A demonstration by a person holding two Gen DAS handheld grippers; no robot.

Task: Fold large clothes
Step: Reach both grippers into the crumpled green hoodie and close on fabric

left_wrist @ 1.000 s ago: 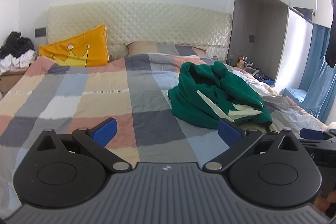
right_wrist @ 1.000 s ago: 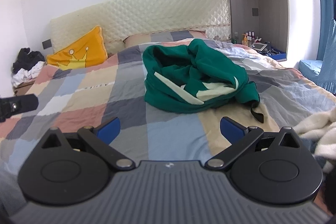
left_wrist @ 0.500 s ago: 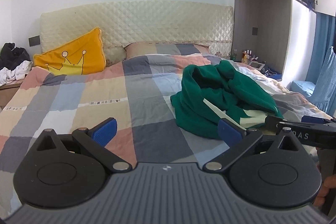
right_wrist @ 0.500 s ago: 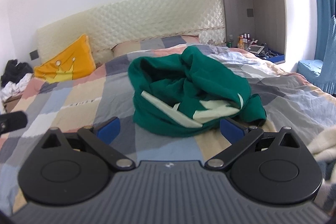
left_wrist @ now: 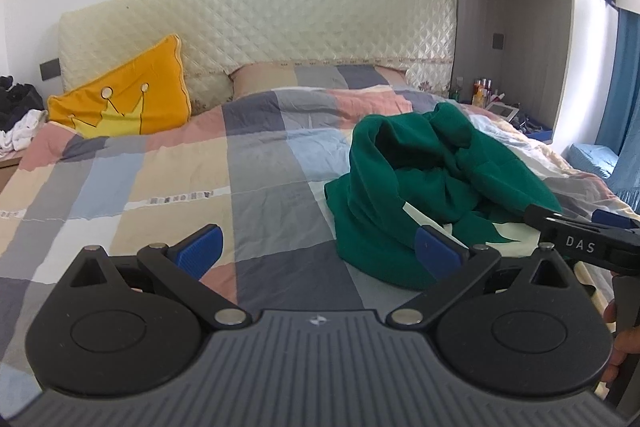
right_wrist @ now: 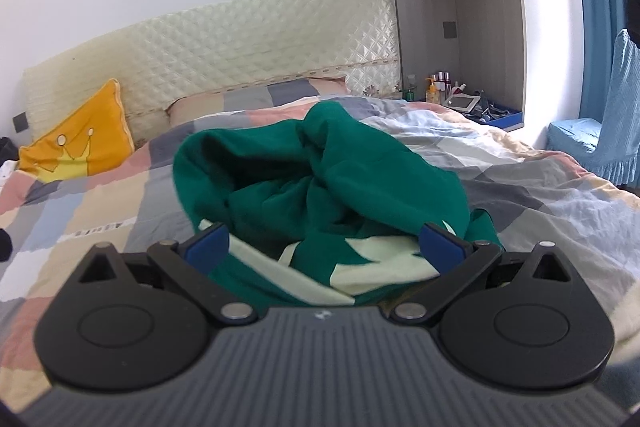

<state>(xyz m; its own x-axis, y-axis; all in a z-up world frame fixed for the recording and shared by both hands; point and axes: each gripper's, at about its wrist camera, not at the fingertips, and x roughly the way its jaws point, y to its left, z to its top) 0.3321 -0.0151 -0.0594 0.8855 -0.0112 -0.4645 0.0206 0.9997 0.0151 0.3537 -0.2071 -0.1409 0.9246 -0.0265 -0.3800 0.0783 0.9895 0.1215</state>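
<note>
A dark green garment (left_wrist: 432, 183) with pale stripes lies crumpled in a heap on the checked bed cover (left_wrist: 168, 187). My left gripper (left_wrist: 318, 251) is open above the cover, to the left of the heap; its right blue fingertip overlaps the heap's near edge in view. My right gripper (right_wrist: 324, 247) is open and close over the near edge of the green garment (right_wrist: 320, 171), its blue pads spread either side of the pale-striped part. In the left wrist view the right gripper (left_wrist: 580, 239) shows from the side, at the garment's right edge.
An orange crown cushion (left_wrist: 124, 99) leans on the quilted headboard (left_wrist: 280, 27). A nightstand with bottles (right_wrist: 452, 91) stands right of the bed, beside a wardrobe and blue curtain (right_wrist: 600, 39). Clothes are piled at far left (left_wrist: 16, 115).
Both grippers have moved forward toward the green garment. The right one has closed in most, so the heap now fills the space between its fingers. Both stayed open.
</note>
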